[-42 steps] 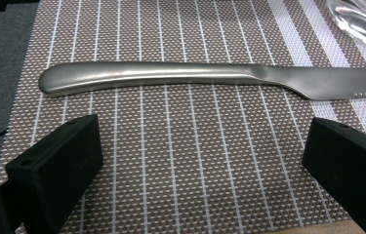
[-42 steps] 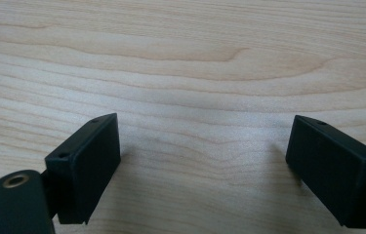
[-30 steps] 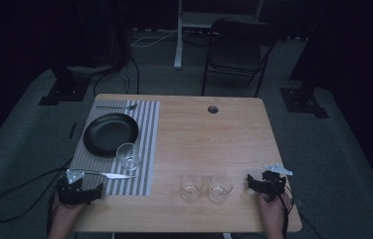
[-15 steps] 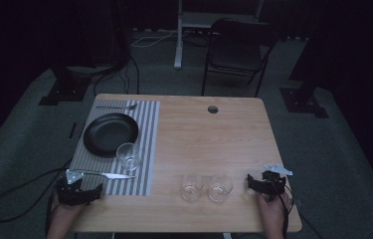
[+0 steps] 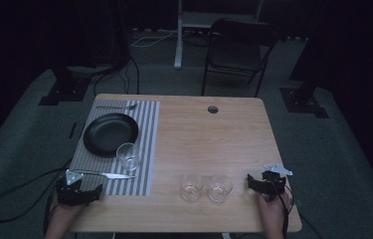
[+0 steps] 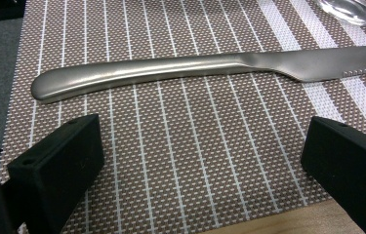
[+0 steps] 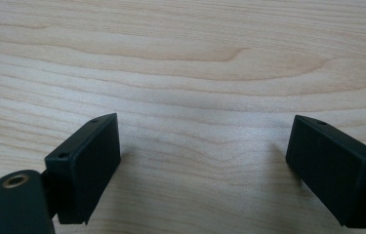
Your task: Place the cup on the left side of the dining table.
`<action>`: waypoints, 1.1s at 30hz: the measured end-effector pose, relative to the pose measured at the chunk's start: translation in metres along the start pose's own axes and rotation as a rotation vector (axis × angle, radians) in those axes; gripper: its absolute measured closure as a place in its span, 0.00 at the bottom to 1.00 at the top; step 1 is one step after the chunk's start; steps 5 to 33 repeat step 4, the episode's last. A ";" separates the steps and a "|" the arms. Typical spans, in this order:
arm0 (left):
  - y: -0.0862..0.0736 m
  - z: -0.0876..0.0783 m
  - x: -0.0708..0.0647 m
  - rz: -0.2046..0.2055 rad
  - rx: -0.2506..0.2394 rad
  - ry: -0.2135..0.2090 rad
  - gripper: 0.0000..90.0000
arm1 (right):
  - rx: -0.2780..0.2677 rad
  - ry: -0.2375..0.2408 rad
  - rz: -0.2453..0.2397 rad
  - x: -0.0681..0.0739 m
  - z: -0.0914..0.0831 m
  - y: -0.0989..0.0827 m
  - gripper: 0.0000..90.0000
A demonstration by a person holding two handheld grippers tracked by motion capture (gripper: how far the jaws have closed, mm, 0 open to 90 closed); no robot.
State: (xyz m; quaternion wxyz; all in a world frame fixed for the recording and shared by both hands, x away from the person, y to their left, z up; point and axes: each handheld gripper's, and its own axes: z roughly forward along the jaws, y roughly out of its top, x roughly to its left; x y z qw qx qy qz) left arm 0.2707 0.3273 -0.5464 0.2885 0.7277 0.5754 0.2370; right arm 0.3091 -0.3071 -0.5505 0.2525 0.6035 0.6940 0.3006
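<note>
Nothing moved vs 1 s back: both grippers parked at the near edge. Left gripper [image 5: 96, 193], 7 o'clock on the tabletop [image 5: 209, 134], jaws apart, one knife [image 6: 171, 70] just ahead on the striped placemat [image 5: 146, 149], untouched. Right gripper [image 5: 250, 182], 5 o'clock, jaws apart over bare wood. Two glasses [image 5: 191, 186] side by side at 6. Farther out: a third glass [image 5: 128, 156], one black plate [image 5: 110, 133], one fork [image 5: 117, 106] at 11.

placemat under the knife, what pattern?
Placemat: brown woven mesh with thin white stripes, wider white bands near the knife blade. Left gripper view shows it best.
</note>
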 end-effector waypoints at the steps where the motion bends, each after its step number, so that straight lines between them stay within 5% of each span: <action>1: 0.000 0.000 0.000 0.000 0.000 0.000 0.03 | 0.000 0.000 -0.001 0.000 0.000 0.000 0.14; 33: 0.000 0.000 0.000 0.000 0.000 0.000 0.03 | 0.000 0.000 0.000 0.000 0.000 0.000 0.14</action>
